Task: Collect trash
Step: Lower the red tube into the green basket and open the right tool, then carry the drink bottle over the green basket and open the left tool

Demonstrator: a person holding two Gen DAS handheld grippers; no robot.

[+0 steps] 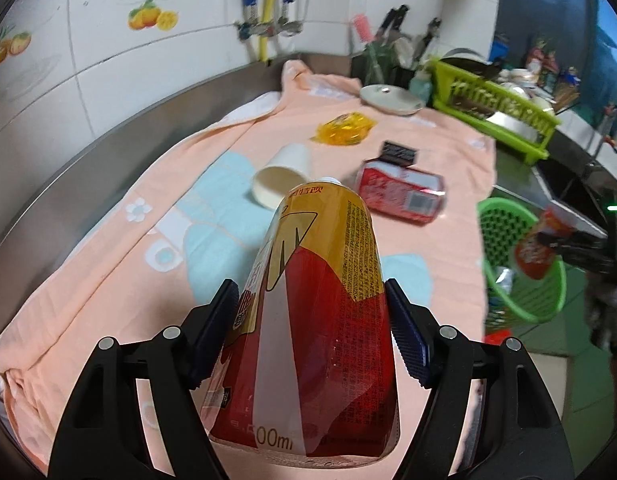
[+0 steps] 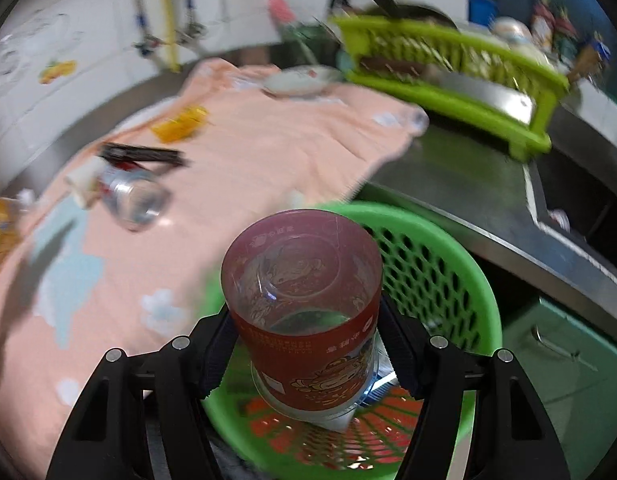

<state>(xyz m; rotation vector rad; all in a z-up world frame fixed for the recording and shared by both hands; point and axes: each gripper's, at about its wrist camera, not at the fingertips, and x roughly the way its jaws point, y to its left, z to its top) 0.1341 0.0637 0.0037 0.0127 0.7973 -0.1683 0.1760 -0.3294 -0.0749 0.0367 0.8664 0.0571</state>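
My left gripper [image 1: 309, 286] is shut on a yellow and red plastic bottle [image 1: 324, 340], both pads pressing its sides, above a peach towel [image 1: 108, 264]. On the towel lie a white paper cup [image 1: 282, 174], a crushed red can [image 1: 402, 192], a black packet [image 1: 399, 154] and a yellow wrapper [image 1: 344, 128]. My right gripper [image 2: 304, 308] is shut on a clear cup with a red label [image 2: 304, 272], held over a green basket [image 2: 440, 264]. That basket [image 1: 504, 224] stands off the towel's right edge and has some trash at its bottom.
A green dish rack [image 2: 448, 60] full of dishes stands at the back right on the steel counter [image 2: 448, 184]. A white lid [image 1: 390, 98] rests at the towel's far end. Tiled wall and pipes run behind. A sink opening shows at far right.
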